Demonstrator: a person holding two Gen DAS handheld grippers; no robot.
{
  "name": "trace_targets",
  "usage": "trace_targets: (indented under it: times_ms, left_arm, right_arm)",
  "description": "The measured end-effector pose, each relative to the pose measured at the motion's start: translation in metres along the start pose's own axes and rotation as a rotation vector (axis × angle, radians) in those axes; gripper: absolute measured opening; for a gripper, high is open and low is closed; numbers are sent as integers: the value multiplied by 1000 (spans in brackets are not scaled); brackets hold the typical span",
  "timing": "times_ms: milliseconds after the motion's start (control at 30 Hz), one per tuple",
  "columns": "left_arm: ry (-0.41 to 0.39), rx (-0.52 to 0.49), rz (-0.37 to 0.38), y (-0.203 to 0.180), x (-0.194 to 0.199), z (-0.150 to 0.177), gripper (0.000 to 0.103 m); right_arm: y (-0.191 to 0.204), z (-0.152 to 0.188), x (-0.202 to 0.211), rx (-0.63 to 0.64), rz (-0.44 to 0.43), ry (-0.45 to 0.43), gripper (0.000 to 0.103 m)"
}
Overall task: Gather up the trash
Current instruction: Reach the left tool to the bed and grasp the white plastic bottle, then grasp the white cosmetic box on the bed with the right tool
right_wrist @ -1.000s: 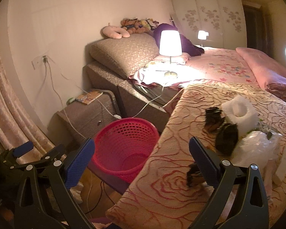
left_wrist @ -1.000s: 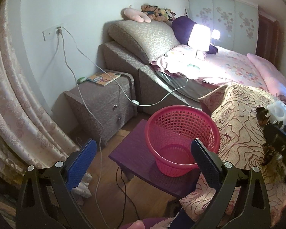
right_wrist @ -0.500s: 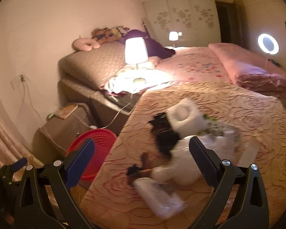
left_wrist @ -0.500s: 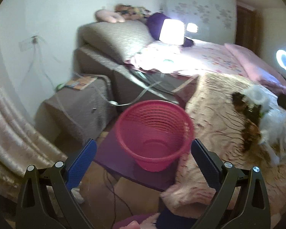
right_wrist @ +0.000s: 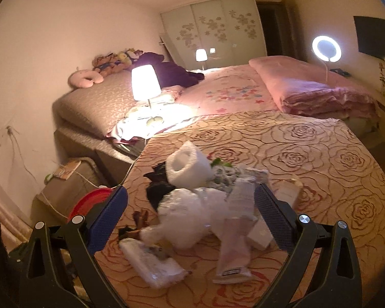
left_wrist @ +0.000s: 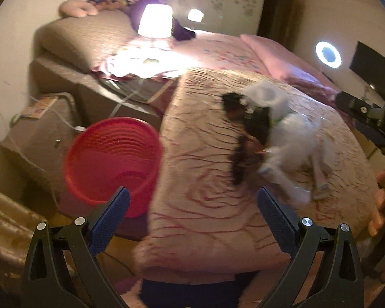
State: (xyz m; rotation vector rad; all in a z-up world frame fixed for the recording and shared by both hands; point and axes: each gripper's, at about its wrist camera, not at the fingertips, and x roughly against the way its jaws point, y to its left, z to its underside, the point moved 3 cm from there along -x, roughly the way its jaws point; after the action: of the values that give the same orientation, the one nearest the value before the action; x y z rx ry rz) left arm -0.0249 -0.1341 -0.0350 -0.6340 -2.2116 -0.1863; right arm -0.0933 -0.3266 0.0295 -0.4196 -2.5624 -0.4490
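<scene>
A heap of trash (right_wrist: pixel 205 200) lies on the rose-patterned bedspread (right_wrist: pixel 320 159): clear plastic bags, white wrappers, a white paper roll (right_wrist: pixel 187 166) and dark scraps (right_wrist: pixel 159 187). It also shows blurred in the left wrist view (left_wrist: pixel 277 138). A red mesh basket (left_wrist: pixel 113 159) stands left of the bed, empty; its rim shows in the right wrist view (right_wrist: pixel 89 200). My right gripper (right_wrist: pixel 191 210) is open and empty just above the heap. My left gripper (left_wrist: pixel 192 213) is open and empty over the bed edge, right of the basket.
A grey nightstand (left_wrist: pixel 36 128) with a book and cables stands beside the basket. A lit lamp (right_wrist: pixel 145 83) sits on the bed, pillows and plush toys behind. A ring light (right_wrist: pixel 326 47) glows at the right. Curtains (left_wrist: pixel 5 220) hang at the far left.
Both grippers have swung right, from the basket toward the bed. The right gripper has come close over the trash heap. Both jaws stay open.
</scene>
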Motion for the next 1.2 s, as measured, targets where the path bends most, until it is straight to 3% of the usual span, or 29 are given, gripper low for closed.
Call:
trace_targets:
  times_ms: [133,367,600,767,800,967,1200]
  left_arm:
    - [28,-40,73,-32,-7,-4,95]
    - [70,-101,114,-68,-29,-11,93]
    - [170,-95,186,-81,-51,-4,47]
    - [158,-89,219,-83,-44,-5,30]
    - [154,-88,221,-81,-41,-5,23]
    - [108,-75,249,-73,-19,-6,15]
    - [39,-95,243,-66,-1,-10,15]
  right_arm:
    - [-16,0,1,-27,20,-5,96]
    - [-38,1,3,-62,43,-12,96]
    - [-55,0,2,-100,60,-7,96]
    - [-63,1,2,-117,75,-3,96]
    - [-65,1,2,-121,77,0,96]
    - [-76,4,-1,-138,108,25,96]
    - [-89,21,-24,-158,151,118,96]
